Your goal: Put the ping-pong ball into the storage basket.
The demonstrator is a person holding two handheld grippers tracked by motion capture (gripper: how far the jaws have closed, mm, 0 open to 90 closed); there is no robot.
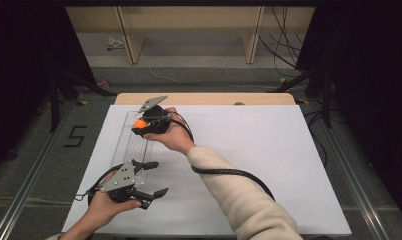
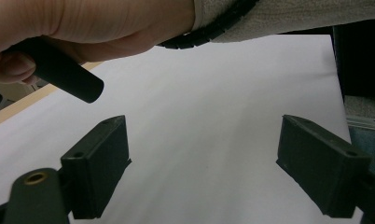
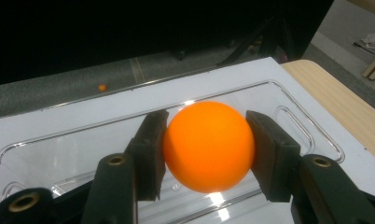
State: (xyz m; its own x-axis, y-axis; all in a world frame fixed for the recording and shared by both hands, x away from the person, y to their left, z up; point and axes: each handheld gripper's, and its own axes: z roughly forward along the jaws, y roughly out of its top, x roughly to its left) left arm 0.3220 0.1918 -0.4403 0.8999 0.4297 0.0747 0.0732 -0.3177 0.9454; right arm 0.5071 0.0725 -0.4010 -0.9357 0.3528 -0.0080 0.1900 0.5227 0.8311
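Orange ball is grasped between the jaws of the right gripper, held just above the clear tray at the far left of the counter, apparently for placing inside. Left gripper is held near, jaws released and empty, kept clear.

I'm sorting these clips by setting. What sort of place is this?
Probably a lab or recording workspace, not a home: a white-covered table ringed by dark curtains, loose cables on the floor, and a taped number marking the station.
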